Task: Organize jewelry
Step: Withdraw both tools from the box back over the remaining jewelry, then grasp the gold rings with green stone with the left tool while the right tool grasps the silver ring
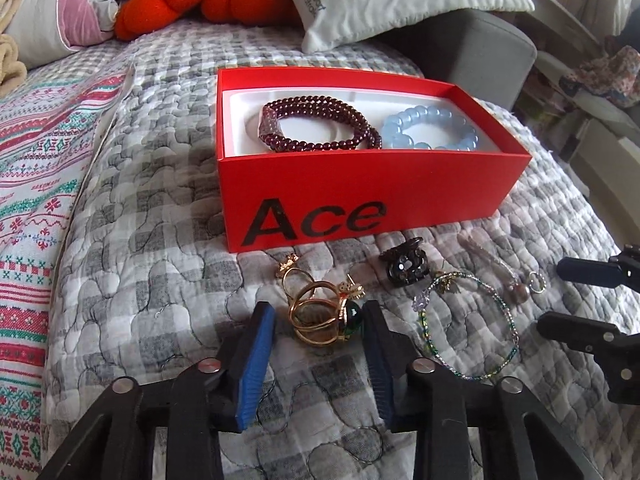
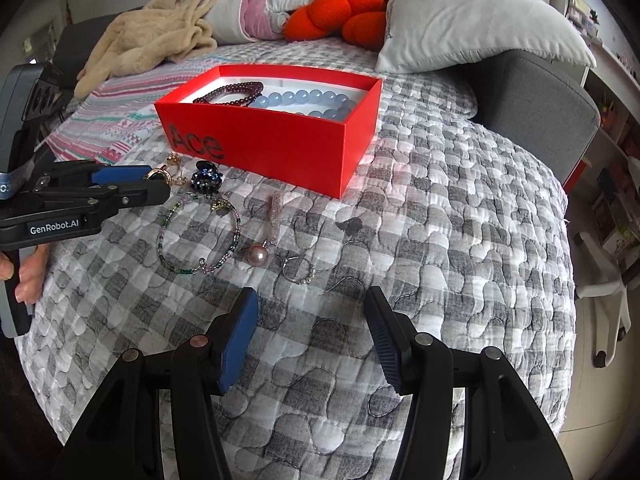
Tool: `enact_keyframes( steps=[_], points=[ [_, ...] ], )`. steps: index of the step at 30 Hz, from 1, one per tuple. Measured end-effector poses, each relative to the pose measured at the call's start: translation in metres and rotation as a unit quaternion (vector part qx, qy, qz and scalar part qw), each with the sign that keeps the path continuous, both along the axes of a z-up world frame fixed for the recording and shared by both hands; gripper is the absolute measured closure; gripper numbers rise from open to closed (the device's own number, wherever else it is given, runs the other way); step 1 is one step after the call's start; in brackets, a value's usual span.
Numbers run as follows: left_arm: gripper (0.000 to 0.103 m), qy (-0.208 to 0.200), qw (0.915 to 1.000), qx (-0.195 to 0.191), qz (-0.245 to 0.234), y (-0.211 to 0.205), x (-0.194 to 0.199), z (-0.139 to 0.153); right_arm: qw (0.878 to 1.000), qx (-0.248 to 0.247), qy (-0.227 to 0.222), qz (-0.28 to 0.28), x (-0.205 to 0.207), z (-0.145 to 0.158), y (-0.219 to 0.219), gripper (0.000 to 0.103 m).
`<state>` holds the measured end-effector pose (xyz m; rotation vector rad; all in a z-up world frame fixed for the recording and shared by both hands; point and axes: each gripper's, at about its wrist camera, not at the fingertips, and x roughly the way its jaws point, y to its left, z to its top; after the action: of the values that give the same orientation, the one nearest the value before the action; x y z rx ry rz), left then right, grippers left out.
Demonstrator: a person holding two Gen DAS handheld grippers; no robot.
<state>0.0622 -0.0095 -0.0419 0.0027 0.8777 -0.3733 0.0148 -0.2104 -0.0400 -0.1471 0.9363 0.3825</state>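
A red box (image 1: 360, 188) marked "Ace" sits on the quilt and holds a dark red bead bracelet (image 1: 316, 124) and a pale blue bead bracelet (image 1: 430, 128); the box (image 2: 280, 140) also shows in the right wrist view. My left gripper (image 1: 320, 320) is open with its jaws either side of a pile of gold rings (image 1: 316, 316) with a green stone. My right gripper (image 2: 312, 320) is open and empty above the quilt, just short of a small silver ring (image 2: 298, 270) and a pink pearl (image 2: 257, 255).
On the quilt in front of the box lie a dark hair claw (image 1: 404, 266), a thin green beaded bangle (image 1: 468, 328), a gold earring (image 1: 288, 262) and a glittery strip (image 2: 276, 212). Pillows (image 2: 472, 28), an orange cushion (image 2: 340, 12) and a beige cloth (image 2: 152, 44) lie behind.
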Motion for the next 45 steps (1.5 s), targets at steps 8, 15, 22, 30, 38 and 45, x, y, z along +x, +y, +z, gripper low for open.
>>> enact_keyframes(
  steps=[8, 15, 22, 30, 38, 45],
  points=[
    [0.073, 0.011, 0.9999, 0.007, 0.010, -0.003, -0.002, 0.004, 1.000, -0.011, -0.007, 0.024, 0.007, -0.002, 0.005, 0.045],
    [0.073, 0.013, 0.9999, 0.009, 0.003, -0.007, -0.010, 0.005, 0.998, -0.013, -0.011, 0.065, 0.011, 0.000, 0.011, 0.058],
    [0.073, 0.015, 0.9998, 0.011, 0.002, -0.007, -0.012, 0.005, 0.996, -0.007, -0.007, 0.087, 0.022, -0.001, 0.007, 0.074],
    [0.073, 0.015, 0.9998, 0.012, 0.003, -0.006, -0.013, 0.006, 0.995, -0.020, -0.013, 0.096, 0.016, 0.001, 0.012, 0.085],
    [0.073, 0.009, 0.9999, 0.006, 0.006, 0.000, -0.015, 0.014, 0.996, -0.003, -0.010, 0.086, 0.012, 0.008, 0.005, 0.086],
    [0.073, 0.000, 1.0000, -0.001, 0.010, 0.000, -0.015, 0.025, 0.997, 0.001, -0.028, 0.074, 0.009, 0.026, 0.004, 0.086]
  ],
)
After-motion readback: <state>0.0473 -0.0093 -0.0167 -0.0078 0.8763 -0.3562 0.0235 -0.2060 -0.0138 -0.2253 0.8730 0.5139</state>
